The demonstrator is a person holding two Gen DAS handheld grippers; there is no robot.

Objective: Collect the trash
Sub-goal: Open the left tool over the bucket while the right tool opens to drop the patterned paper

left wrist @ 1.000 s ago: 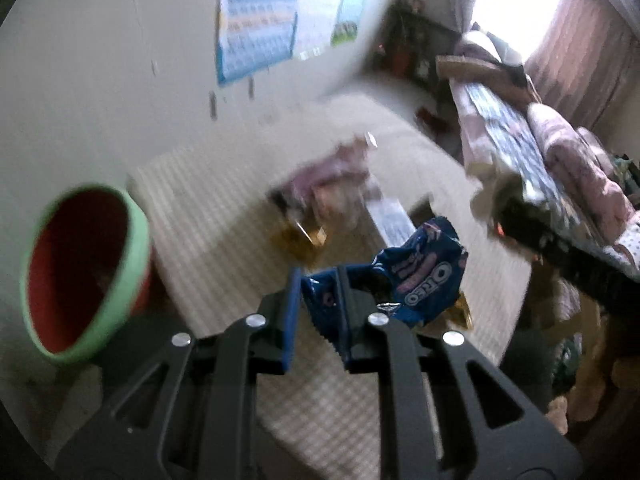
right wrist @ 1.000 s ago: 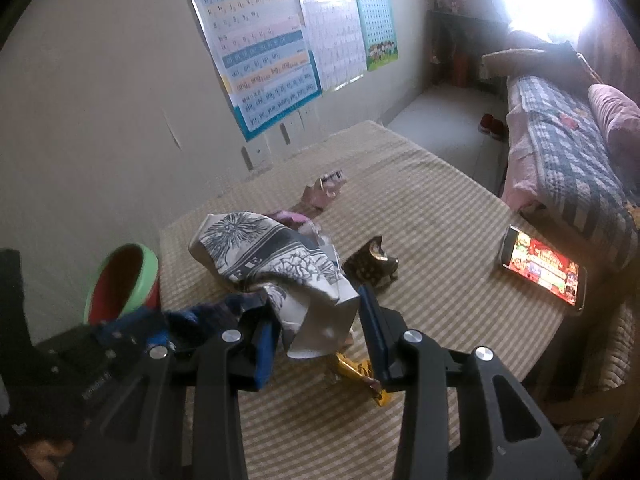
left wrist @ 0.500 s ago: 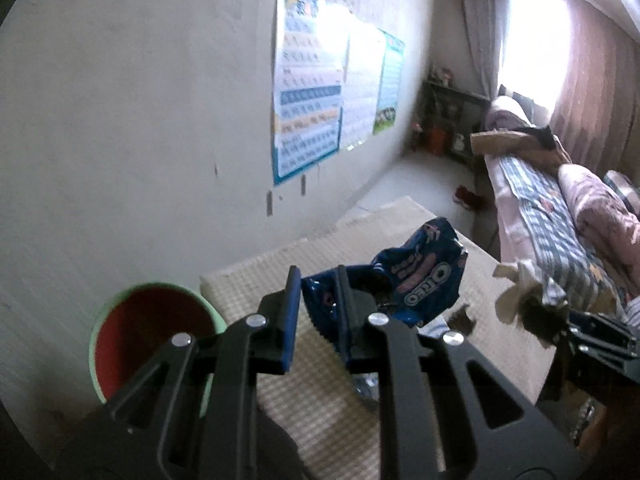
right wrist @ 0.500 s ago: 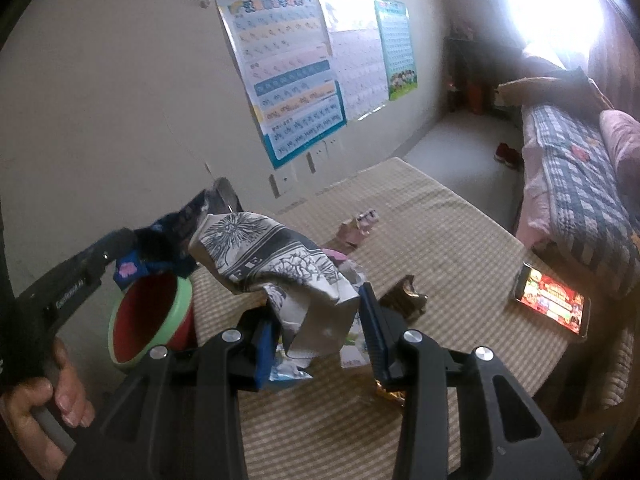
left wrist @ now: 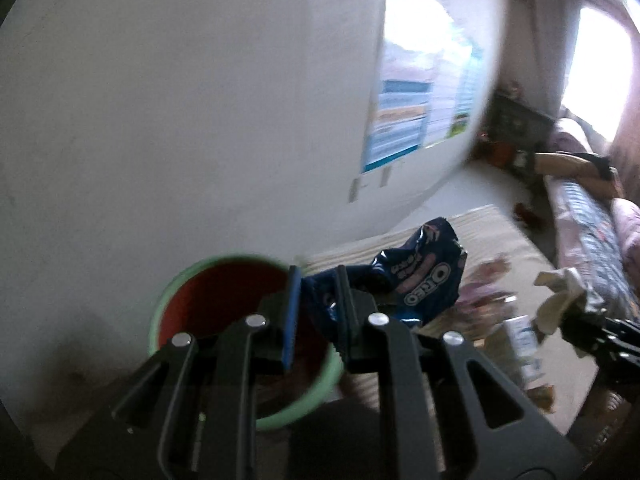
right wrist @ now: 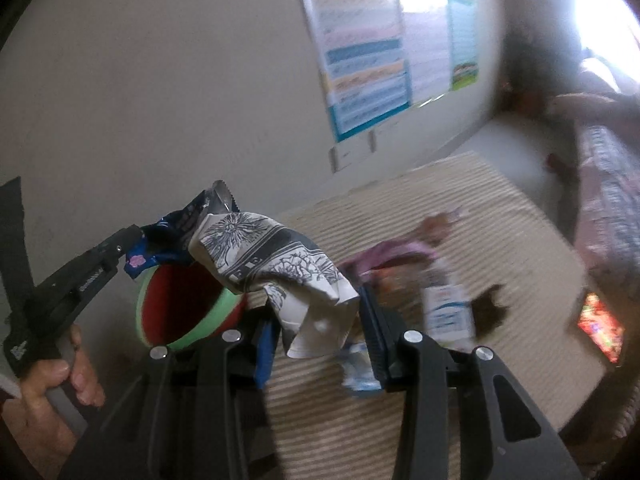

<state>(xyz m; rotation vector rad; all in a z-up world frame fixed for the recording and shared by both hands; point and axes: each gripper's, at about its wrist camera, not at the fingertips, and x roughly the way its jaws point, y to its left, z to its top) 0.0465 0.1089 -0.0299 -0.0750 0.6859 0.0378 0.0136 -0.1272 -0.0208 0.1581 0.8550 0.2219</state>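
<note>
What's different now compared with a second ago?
Both hands swung toward the green-rimmed red bin. The left gripper has carried the blue Oreo wrapper from over the table to the bin's mouth; the right gripper followed with its black-and-white printed wrapper. Nothing was let go; both fingers remain clamped.

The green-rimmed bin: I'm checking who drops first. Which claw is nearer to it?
Left. The left claw, shut on the Oreo wrapper, hangs over the bin. The right claw, holding patterned paper, sits beside it.
</note>
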